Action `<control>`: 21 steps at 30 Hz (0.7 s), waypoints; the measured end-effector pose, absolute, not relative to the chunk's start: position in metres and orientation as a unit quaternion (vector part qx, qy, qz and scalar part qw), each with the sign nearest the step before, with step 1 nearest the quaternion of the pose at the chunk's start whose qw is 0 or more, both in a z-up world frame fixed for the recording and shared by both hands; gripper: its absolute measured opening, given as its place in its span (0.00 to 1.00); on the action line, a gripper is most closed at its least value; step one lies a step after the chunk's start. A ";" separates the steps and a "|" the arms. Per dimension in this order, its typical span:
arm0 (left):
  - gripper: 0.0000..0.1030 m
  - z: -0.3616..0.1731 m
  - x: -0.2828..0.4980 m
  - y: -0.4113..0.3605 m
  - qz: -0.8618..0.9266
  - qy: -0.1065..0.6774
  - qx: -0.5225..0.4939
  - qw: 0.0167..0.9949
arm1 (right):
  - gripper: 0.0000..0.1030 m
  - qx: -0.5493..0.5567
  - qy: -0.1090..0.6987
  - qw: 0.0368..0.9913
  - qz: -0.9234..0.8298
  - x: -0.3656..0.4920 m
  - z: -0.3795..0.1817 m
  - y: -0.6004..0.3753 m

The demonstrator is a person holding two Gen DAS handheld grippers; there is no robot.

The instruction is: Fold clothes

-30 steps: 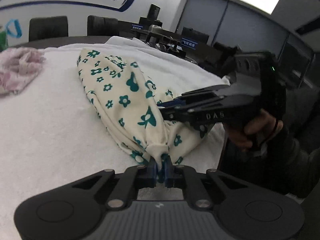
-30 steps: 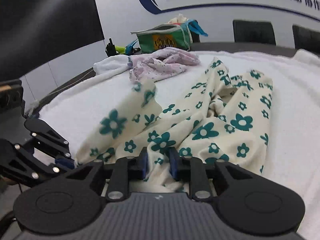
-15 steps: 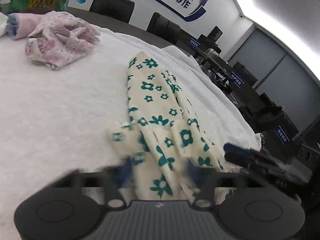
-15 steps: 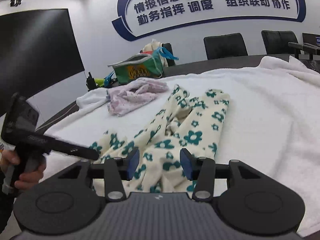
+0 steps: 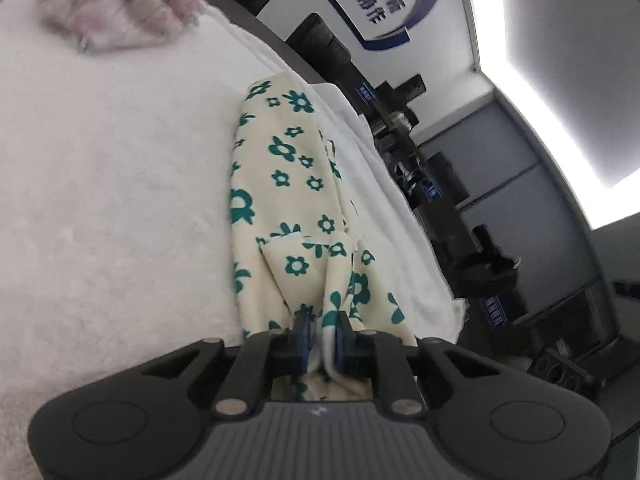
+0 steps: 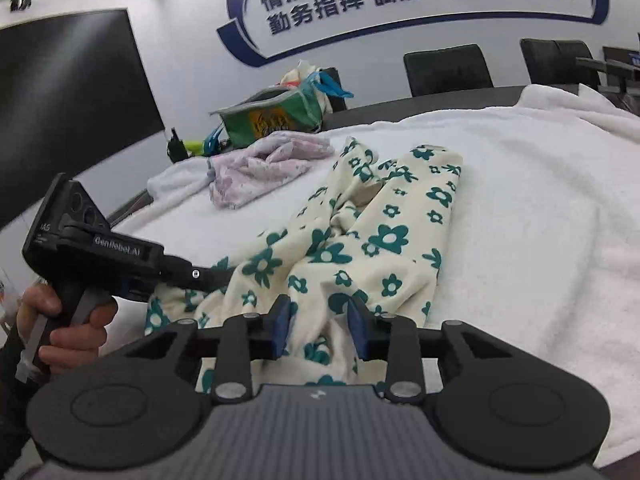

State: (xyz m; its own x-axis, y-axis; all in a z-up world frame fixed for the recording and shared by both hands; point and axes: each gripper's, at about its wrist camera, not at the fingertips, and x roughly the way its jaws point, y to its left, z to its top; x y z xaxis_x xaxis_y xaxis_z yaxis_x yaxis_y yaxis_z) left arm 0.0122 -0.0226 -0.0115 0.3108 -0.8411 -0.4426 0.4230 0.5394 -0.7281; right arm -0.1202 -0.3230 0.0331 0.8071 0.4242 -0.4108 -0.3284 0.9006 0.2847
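Here the floral garment (image 6: 384, 240) lies lengthwise on the white towel (image 6: 540, 240) that covers the table, its near hem hanging at the towel's front edge. The left tongs (image 5: 320, 340) are pinched narrow on a bunched fold of that hem — a grip that looks meant to keep the corner lifted so the cloth can be drawn over or pulled straight. The right tongs (image 6: 318, 330) stand wide just above the same hem, further along it, with cloth between the blue pads but nothing clamped; I judge they are either about to take a second corner or have let one go, and the scene fits both. The garment is rumpled, with a ridge running along its middle, so it is not a neat fold. Counting: one floral garment, one pink crumpled garment (image 6: 264, 168) beyond it toward the far end of the towel, one green bag (image 6: 276, 116) behind that — and two tongs, one in each hand.
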 end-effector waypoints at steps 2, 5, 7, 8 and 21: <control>0.16 -0.019 0.015 -0.022 -0.405 0.427 -0.254 0.767 | 0.31 0.096 0.234 0.947 0.198 -0.119 0.036 -0.321; 0.20 -0.029 0.018 -0.022 -0.398 0.436 -0.260 0.764 | 0.31 0.087 0.226 0.949 0.203 -0.115 0.043 -0.317; 0.20 -0.027 0.016 -0.024 -0.398 0.432 -0.254 0.768 | 0.31 0.074 0.218 0.944 0.236 -0.103 0.053 -0.305; 0.20 -0.026 0.016 -0.025 -0.398 0.430 -0.251 0.771 | 0.30 0.071 0.224 0.940 0.249 -0.093 0.054 -0.299; 0.21 -0.023 0.011 -0.030 -0.398 0.415 -0.230 0.785 | 0.05 0.034 0.349 0.895 0.276 -0.014 0.016 -0.260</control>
